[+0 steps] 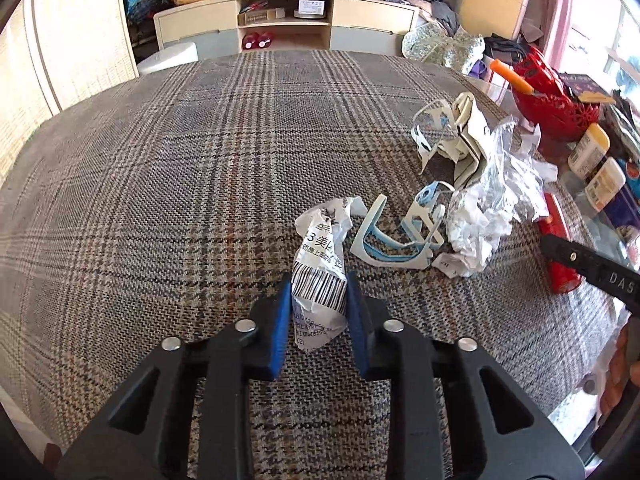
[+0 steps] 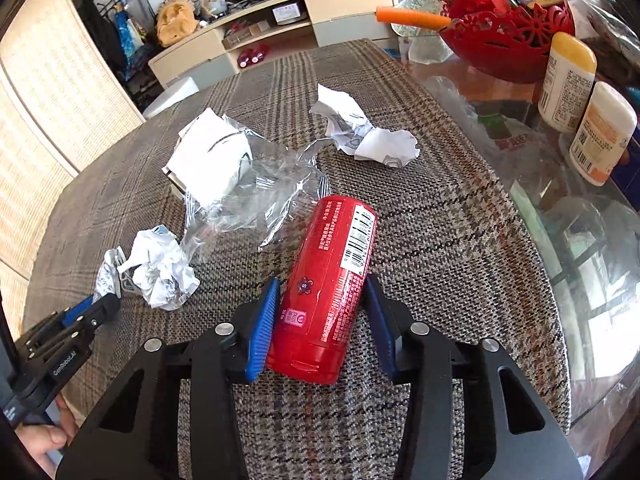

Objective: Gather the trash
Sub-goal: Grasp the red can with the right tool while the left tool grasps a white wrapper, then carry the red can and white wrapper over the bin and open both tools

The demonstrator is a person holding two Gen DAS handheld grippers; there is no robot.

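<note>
My left gripper (image 1: 319, 280) is shut on a crumpled white paper with a barcode (image 1: 320, 268), low over the plaid cloth. It also shows at the left edge of the right wrist view (image 2: 105, 300). My right gripper (image 2: 322, 286) has its blue pads against both sides of a red tube-shaped container (image 2: 332, 280) lying on the cloth. More trash lies near: a blue-white plastic frame (image 1: 400, 232), crumpled paper (image 2: 164, 272), clear plastic wrap (image 2: 276, 188), a white folded packet (image 2: 208, 160) and another crumpled paper (image 2: 360, 128).
The table has a plaid cloth (image 1: 160, 200) and a bare glass part on the right (image 2: 560, 208). A red basket (image 2: 504, 40) with an orange-handled tool (image 2: 412, 16) and two white bottles (image 2: 568, 80) stand there. A TV cabinet (image 1: 280, 20) stands beyond.
</note>
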